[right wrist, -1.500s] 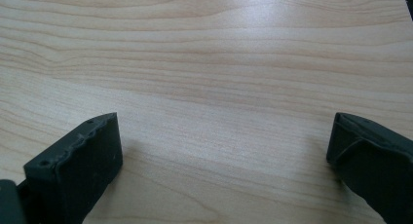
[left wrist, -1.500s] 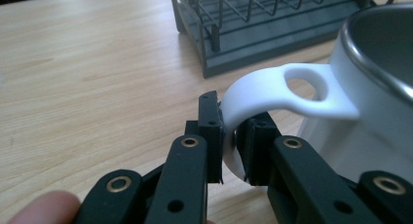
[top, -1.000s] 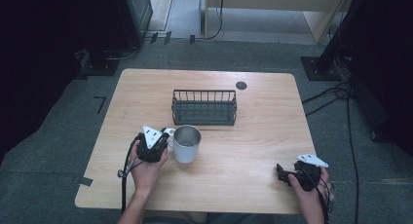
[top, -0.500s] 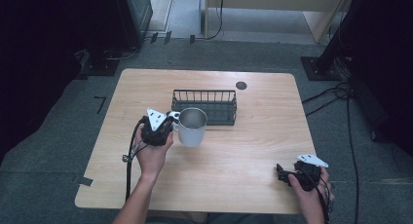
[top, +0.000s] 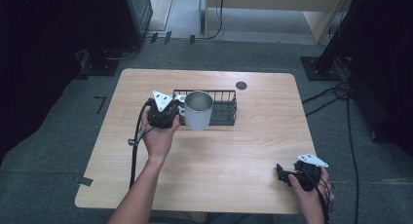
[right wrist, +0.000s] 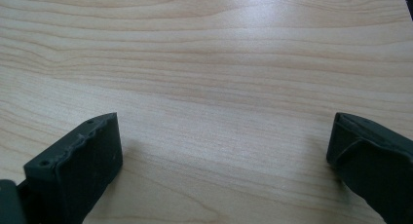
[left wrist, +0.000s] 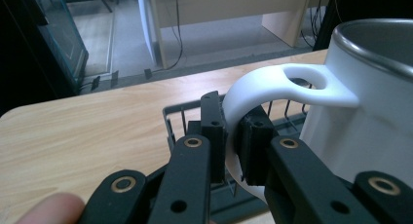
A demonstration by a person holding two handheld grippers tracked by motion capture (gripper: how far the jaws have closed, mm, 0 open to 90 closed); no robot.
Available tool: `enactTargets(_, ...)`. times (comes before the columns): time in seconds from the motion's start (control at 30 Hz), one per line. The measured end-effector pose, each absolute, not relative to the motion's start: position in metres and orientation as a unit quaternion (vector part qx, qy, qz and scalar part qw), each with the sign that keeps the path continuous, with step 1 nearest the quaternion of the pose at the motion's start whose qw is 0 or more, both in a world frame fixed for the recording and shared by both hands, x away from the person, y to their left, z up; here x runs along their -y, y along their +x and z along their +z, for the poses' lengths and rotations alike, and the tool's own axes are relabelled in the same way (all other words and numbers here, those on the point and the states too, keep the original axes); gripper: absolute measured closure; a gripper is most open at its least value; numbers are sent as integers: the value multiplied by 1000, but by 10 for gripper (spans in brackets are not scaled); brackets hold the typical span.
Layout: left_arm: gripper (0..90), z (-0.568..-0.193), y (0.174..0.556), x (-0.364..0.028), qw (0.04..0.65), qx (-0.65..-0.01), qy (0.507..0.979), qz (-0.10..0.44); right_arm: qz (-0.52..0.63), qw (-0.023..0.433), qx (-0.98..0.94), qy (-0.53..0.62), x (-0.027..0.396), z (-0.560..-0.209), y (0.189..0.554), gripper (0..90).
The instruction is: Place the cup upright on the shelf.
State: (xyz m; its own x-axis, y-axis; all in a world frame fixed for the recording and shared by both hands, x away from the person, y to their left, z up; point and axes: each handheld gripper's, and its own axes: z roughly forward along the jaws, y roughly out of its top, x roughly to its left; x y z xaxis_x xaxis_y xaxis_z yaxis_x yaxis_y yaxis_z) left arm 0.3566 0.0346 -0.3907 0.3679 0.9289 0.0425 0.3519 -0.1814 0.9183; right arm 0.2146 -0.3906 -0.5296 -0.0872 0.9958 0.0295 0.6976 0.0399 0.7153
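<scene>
Standing upright with its mouth facing up, the white mug (top: 197, 110) hangs off the worktop (top: 234, 156), its handle (left wrist: 253, 95) pointing toward the person's left. The left gripper (top: 164, 112) has its jaws pressed tight on that handle, one inside the loop and one outside, as the left gripper view shows. The mug sits over the left end of the black wire basket (top: 225, 107), in front of the basket's near rail in the high view; whether it touches the wire cannot be told.

The worktop is pale wood grain with rounded corners, standing on grey carpet. A small dark disc (top: 241, 85) lies behind the basket near the far edge. Cables (top: 341, 95) trail on the floor to the right, and dark furniture flanks the room.

The right gripper (top: 287, 174) rests low at the near right corner, well apart from the mug, jaws spread wide over bare wood and holding nothing.
</scene>
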Motion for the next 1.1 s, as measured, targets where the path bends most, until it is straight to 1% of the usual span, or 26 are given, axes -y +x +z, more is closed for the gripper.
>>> enactTargets(0.23, 841, -384, 380, -21, 442, -465, 692, 330, 295, 252, -676, 627, 391, -530, 215, 0)
enactTargets(0.4, 842, -384, 390, -15, 441, -470, 689, 333, 296, 252, -676, 627, 391, -530, 215, 0)
enactTargets(0.7, 842, -390, 410, -9, 437, -483, 683, 332, 296, 252, -675, 627, 391, -530, 215, 0)
enactTargets(0.83, 842, -396, 421, -9, 436, -496, 672, 334, 296, 252, -675, 627, 391, -530, 215, 0)
enactTargets(1.0, 842, -400, 427, -7, 439, -504, 664, 334, 295, 252, -676, 627, 391, -530, 215, 0)
enactTargets(1.1, 841, -404, 428, -1, 433, -503, 663, 346, 295, 252, -676, 627, 391, -530, 215, 0)
